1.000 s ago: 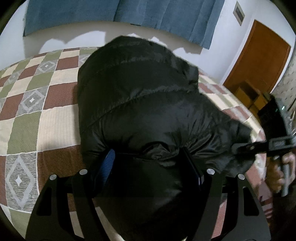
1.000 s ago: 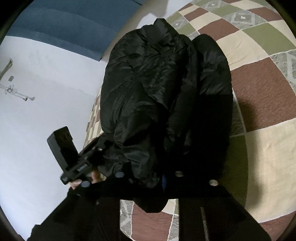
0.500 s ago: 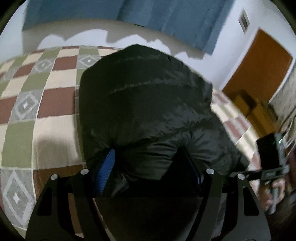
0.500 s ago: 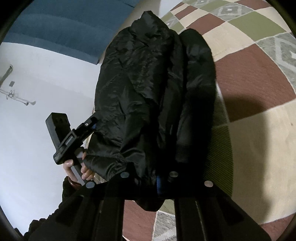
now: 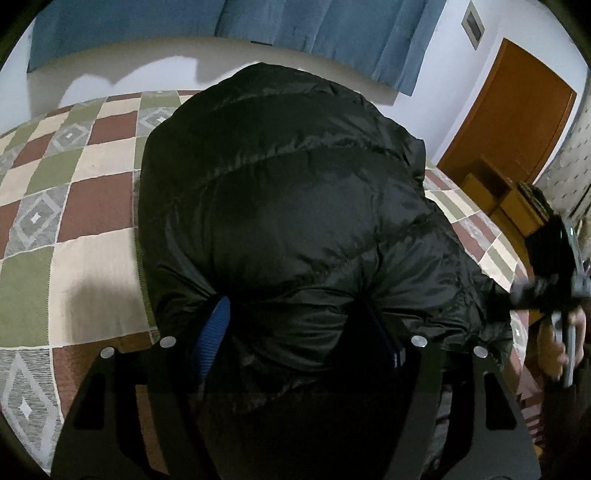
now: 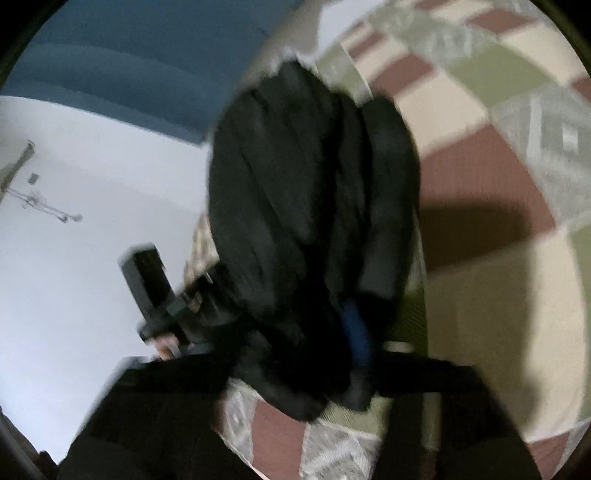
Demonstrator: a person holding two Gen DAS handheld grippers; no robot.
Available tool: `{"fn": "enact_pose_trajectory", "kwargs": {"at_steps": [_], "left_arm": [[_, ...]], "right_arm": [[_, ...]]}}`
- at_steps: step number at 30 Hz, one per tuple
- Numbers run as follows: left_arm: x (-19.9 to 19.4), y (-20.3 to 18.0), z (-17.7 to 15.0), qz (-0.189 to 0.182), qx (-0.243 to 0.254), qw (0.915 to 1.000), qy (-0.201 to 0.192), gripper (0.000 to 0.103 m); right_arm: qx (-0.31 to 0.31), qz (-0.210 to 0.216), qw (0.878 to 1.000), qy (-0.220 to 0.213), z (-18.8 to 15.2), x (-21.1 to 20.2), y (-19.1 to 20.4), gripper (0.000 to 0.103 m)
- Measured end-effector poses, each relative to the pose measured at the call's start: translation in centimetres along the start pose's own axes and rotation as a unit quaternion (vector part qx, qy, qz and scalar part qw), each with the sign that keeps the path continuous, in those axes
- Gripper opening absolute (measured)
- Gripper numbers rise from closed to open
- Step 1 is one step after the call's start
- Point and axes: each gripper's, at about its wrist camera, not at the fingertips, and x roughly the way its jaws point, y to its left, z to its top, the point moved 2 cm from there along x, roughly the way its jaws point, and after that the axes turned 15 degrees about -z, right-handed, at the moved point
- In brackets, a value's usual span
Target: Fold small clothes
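A black puffy jacket (image 5: 288, 221) lies folded into a thick bundle on a checked bedspread (image 5: 74, 206). My left gripper (image 5: 303, 332) has its jaws wide around the near end of the bundle, and the blue pads (image 5: 212, 332) press into the bunched fabric. In the blurred right wrist view, the jaws of my right gripper (image 6: 295, 343) are opening, with the jacket (image 6: 303, 192) hem loose between them beside a blue pad (image 6: 355, 332). Each view shows the other gripper in a hand: the right gripper (image 5: 546, 291) and the left gripper (image 6: 166, 306).
The bedspread (image 6: 480, 295) stretches out around the jacket. A white wall (image 5: 122, 70) and a blue curtain (image 5: 258, 22) stand behind the bed. An orange-brown door (image 5: 509, 122) and low wooden furniture (image 5: 495, 192) sit at the right.
The right gripper's jaws went from shut on the jacket's hem to spread apart, and its view blurred as it moved. The left gripper keeps its wide hold on the bundle.
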Motion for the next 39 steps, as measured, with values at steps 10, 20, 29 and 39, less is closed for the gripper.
{"fn": "enact_pose_trajectory", "kwargs": {"at_steps": [10,20,29,39], "left_arm": [[-0.4,-0.2,-0.1,0.001,-0.003,1.0000,-0.002,0.076],[-1.1,0.8,3.4,-0.009,-0.023,0.9993,-0.027,0.080],[3.4,2.1,2.9,0.049,-0.004,0.9976,0.050,0.080],[-3.8,0.0,5.3,0.000,0.023,0.9987,-0.045,0.080]], "right_arm": [[0.022,0.007,1.000,0.006,6.5,8.1,1.0,0.063],[0.028,0.002,1.000,-0.001,6.1,7.8,-0.4,0.012],[0.057,0.019,0.998,0.010,5.1,10.4,-2.8,0.008],[-0.020,-0.024,0.998,-0.052,6.4,2.8,1.8,0.023]]}}
